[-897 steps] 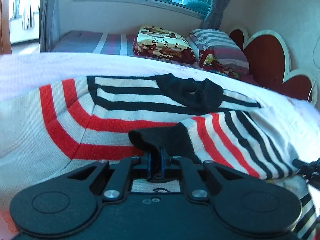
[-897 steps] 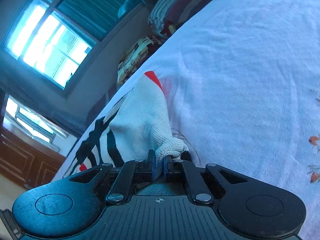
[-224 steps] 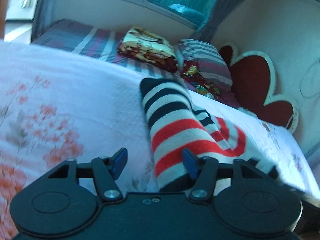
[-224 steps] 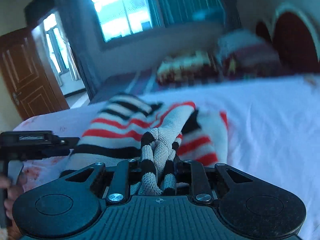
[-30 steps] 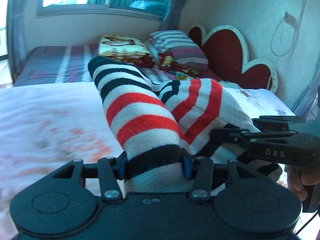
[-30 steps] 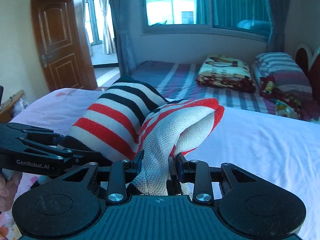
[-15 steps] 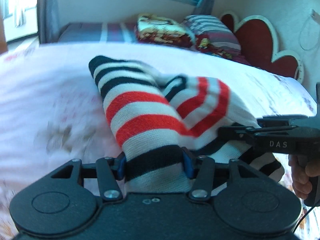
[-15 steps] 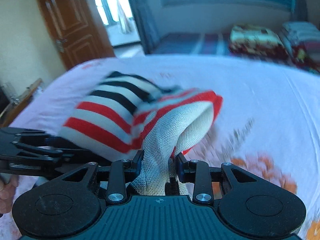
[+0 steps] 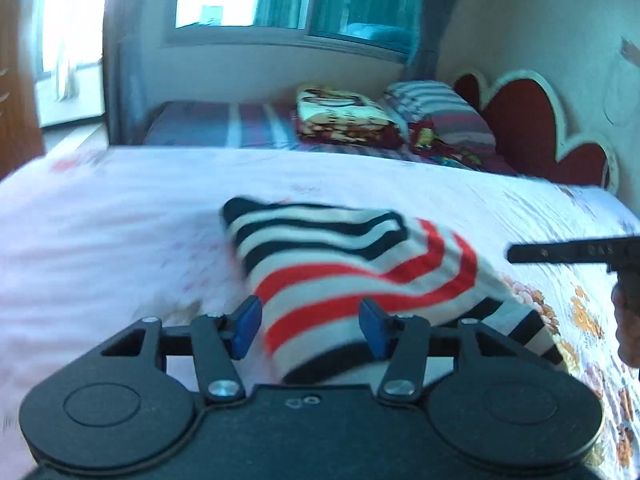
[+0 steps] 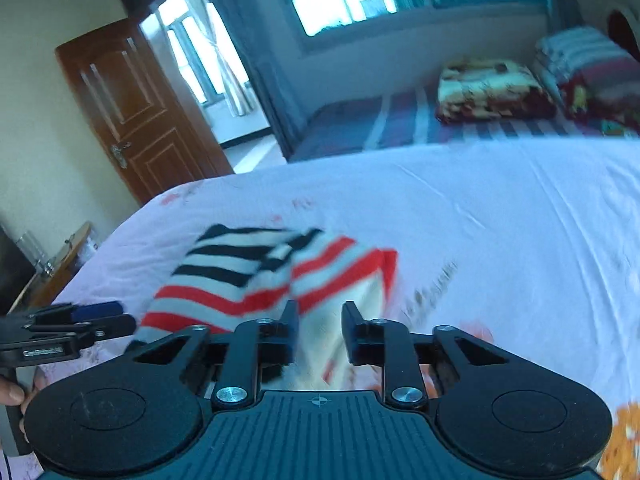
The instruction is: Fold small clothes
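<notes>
Both our left gripper [image 9: 308,326] and right gripper [image 10: 318,330] gaped wide, empty; the folded striped sweater [image 9: 360,276] could've sprung open, unpinned.

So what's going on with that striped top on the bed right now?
A person with a gripper in each hand is folding a striped sweater on the white bedsheet. It lies bunched into a folded bundle. Both the left gripper and the right gripper are open, close to its near edge, one on each side. The fabric sits between the fingers but nothing is pinching it. The frames are motion-blurred, so I can't judge how neat the fold is.
</notes>
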Demonstrator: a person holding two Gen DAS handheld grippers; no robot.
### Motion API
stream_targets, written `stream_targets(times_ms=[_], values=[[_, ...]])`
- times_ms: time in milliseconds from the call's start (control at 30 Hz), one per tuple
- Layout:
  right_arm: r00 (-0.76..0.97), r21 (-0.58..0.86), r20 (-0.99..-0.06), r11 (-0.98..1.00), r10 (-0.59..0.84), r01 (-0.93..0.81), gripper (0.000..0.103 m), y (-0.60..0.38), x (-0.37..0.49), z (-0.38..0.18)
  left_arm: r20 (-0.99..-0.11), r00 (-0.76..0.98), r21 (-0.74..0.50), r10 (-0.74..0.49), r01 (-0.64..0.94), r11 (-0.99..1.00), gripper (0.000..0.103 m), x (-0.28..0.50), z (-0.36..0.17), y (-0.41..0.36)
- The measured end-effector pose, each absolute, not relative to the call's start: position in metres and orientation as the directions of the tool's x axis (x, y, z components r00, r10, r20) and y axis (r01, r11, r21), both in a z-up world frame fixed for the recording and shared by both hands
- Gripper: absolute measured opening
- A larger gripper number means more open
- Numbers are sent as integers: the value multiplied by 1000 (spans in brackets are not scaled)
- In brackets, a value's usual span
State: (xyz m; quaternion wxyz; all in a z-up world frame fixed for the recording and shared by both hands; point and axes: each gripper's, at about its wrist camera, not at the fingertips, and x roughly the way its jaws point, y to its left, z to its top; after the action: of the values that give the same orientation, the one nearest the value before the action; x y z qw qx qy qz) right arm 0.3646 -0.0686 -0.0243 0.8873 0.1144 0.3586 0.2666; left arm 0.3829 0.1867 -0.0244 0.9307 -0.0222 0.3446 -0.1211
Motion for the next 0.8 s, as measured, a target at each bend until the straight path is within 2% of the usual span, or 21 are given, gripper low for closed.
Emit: stream_targets(times_ms=[33, 67, 100, 233, 400, 533, 667, 700, 733, 800], values=[[600, 371, -576, 831, 556, -414, 22, -64, 365, -22, -649, 718, -120, -251, 229, 966, 50, 389, -26, 179], [602, 337, -581, 835, 548, -435, 22, -54, 367, -22, -664, 701, -119, -260, 244, 962, 43, 396, -29, 171], [596, 304, -593, 836, 541, -457, 22, -43, 369, -24, -677, 687, -116, -263, 252, 961, 42, 401, -35, 165], [533, 151, -742, 876, 407, -458, 22, -16, 384, -68, -720, 652, -94, -239, 249, 964, 44, 406, -54, 156], [525, 208, -732, 877, 433, -433, 22, -26, 389, -69, -732, 639, -81, -236, 262, 962, 44, 405, -55, 154], [558, 395, -663, 866, 500, -307, 22, -61, 402, -59, -688, 668, -167, -283, 235, 958, 42, 395, -39, 172], [505, 468, -669, 837, 545, -283, 22, -73, 412, -53, -666, 703, -139, -247, 209, 968, 42, 377, -33, 179], [494, 471, -670, 832, 553, -292, 24, -73, 408, -50, -665, 706, -143, -243, 199, 970, 42, 371, -33, 179], [489, 475, -667, 827, 562, -302, 36, -75, 401, -48, -663, 708, -149, -243, 193, 970, 42, 366, -33, 181], [478, 488, -663, 817, 576, -308, 47, -80, 388, -46, -657, 715, -158, -238, 177, 971, 42, 355, -33, 185]])
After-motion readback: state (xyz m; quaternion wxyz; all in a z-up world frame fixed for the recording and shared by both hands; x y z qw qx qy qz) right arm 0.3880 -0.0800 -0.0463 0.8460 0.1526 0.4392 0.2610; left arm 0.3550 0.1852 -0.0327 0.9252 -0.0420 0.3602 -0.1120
